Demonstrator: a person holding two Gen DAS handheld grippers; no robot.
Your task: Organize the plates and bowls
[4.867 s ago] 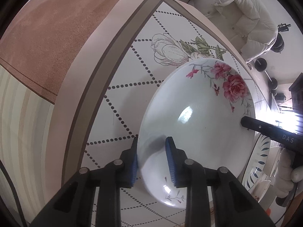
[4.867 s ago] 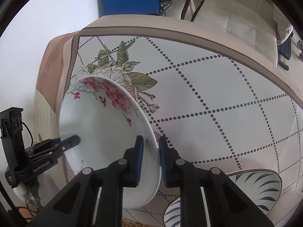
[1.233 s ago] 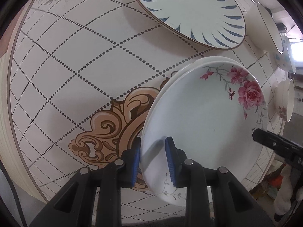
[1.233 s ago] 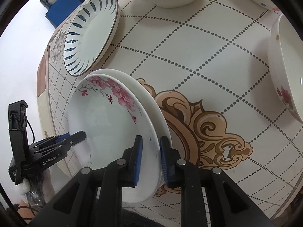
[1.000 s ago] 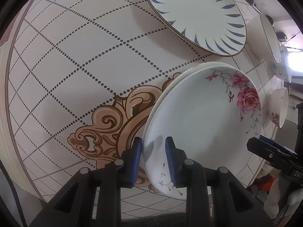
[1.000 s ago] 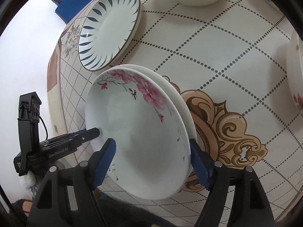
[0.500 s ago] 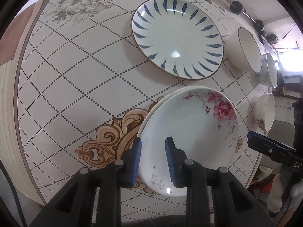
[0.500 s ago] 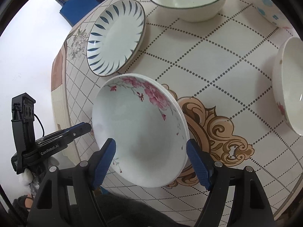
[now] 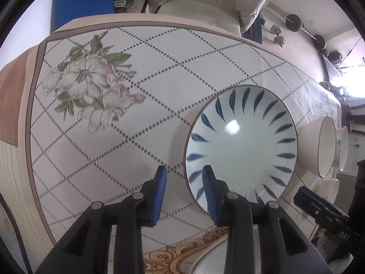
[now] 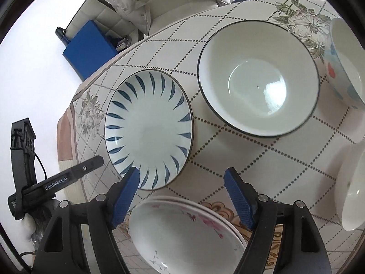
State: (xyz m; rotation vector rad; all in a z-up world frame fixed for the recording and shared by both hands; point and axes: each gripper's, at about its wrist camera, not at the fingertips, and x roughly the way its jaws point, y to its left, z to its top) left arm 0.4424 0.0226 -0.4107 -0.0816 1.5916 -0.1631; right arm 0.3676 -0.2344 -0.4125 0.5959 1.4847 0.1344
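Note:
A blue-leaf plate (image 9: pixel 241 146) (image 10: pixel 148 127) lies flat on the patterned table. My left gripper (image 9: pixel 184 191) is open with its jaws either side of the plate's near rim, one pad over the plate, one over the cloth. My right gripper (image 10: pixel 182 196) is wide open and empty, above the near edge of the blue-leaf plate. Two stacked rose plates (image 10: pixel 184 235) lie just under it; their rim shows in the left wrist view (image 9: pixel 209 258).
A large white bowl with a dark rim (image 10: pixel 257 77) (image 9: pixel 324 146) stands right of the blue-leaf plate. A dotted bowl (image 10: pixel 344 64) and a small white bowl (image 10: pixel 353 187) are further right. A blue box (image 10: pixel 89 45) and a sofa lie beyond the table.
Both grippers let go of the rose plate, which now rests on the other rose plate. The left gripper opened and moved forward to the blue-leaf plate's rim. The right gripper rose and tilted forward.

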